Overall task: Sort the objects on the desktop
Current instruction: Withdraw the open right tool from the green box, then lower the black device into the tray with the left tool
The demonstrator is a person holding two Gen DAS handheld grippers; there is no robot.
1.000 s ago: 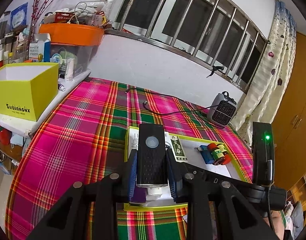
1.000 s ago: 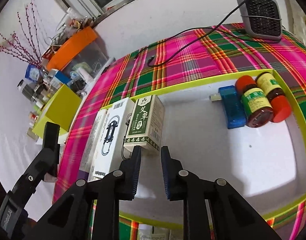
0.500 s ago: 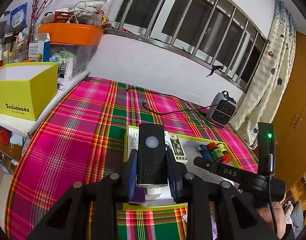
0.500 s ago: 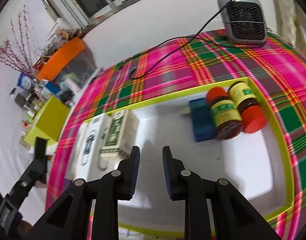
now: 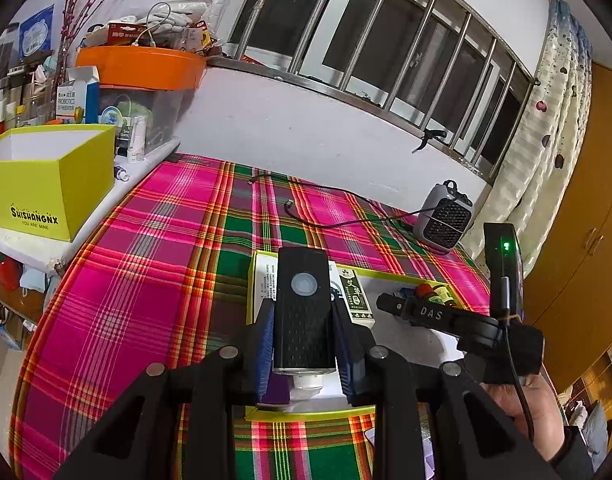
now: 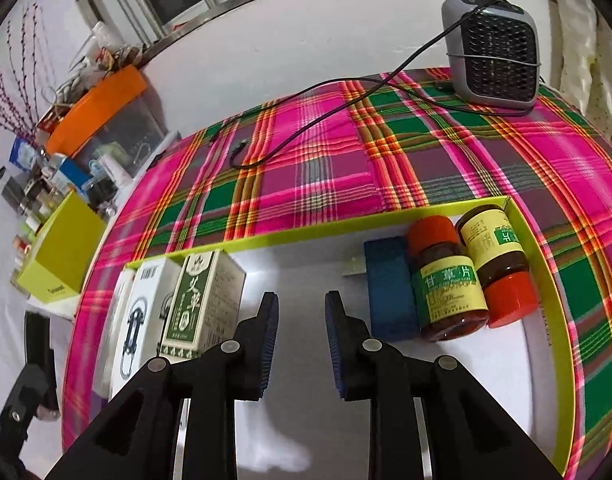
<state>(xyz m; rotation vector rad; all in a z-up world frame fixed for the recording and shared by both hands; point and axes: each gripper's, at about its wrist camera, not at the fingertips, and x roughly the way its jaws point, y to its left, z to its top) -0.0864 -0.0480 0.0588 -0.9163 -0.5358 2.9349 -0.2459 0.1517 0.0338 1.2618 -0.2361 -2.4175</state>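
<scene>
- Since a second ago, our left-wrist view barely changes: the left gripper (image 5: pixel 303 334) keeps its pads pinched on the black device (image 5: pixel 303 312), while the right gripper's body, marked DAS, has swung in across the lime tray (image 5: pixel 253 280).
- From this view, we hold the device level and pointing forward, above the tray's near-left corner, over the boxes stacked there. We judge the risk to be lowering it onto the green herbal box (image 5: pixel 356 294) or the white box beside it, since free floor looks scarce on that side.
- Our right-wrist view has shifted toward the tray's right end over the same second; the two pill bottles (image 6: pixel 462 280) and the blue box (image 6: pixel 390 288) now sit nearer the centre.
- Here the right gripper (image 6: pixel 298 340) hangs over bare tray floor, tilted down, fingers spread and holding nothing.
- We judge that both tools crowding one tray could knock the lying bottles or collide.
</scene>
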